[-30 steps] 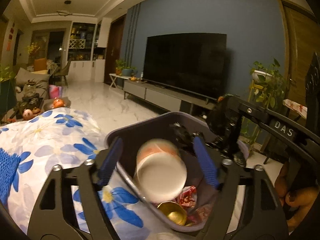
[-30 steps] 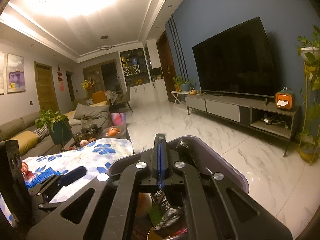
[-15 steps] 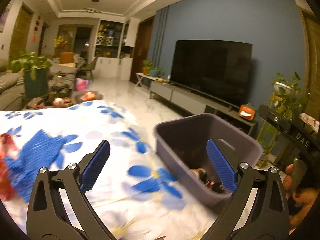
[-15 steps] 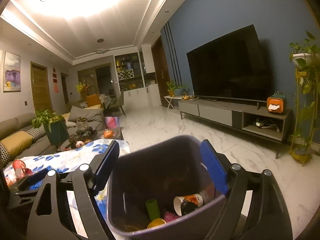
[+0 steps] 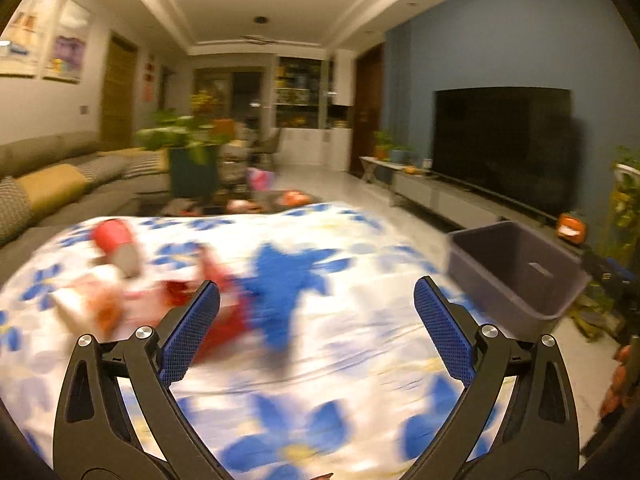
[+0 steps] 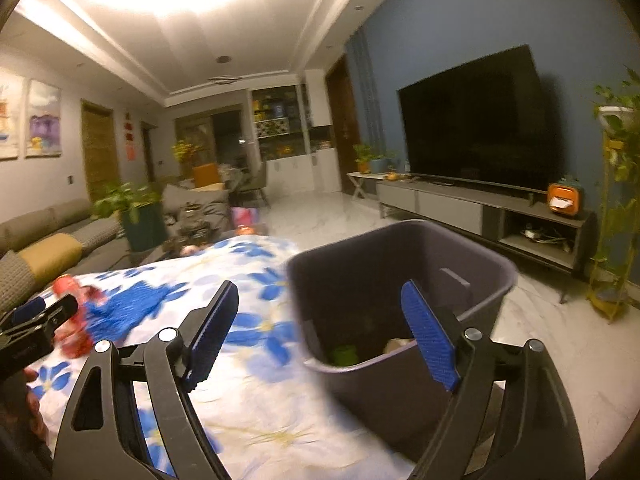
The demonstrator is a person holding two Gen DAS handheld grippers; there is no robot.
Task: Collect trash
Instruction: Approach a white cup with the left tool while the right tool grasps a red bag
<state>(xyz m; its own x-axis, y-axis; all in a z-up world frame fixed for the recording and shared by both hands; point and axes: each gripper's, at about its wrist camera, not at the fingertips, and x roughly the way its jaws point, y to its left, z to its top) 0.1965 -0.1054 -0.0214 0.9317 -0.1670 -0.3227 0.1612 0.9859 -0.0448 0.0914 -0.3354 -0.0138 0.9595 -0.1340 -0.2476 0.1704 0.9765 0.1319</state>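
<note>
Trash (image 5: 120,280), blurred red and white pieces beside a blue mesh item (image 5: 288,280), strewn on the flowered cloth (image 5: 360,340) of the desk at ten o'clock from the left tool (image 5: 316,332). Left tool spread wide and empty, above the cloth. Dark plastic bin (image 6: 472,268) at the desk's edge, at two o'clock in the left view, directly ahead in the right. Inside, a green cup (image 6: 344,354) and a pale item (image 6: 398,344). Right tool (image 6: 320,332) also spread wide, empty, one finger over the bin's mouth, the other over the cloth.
</note>
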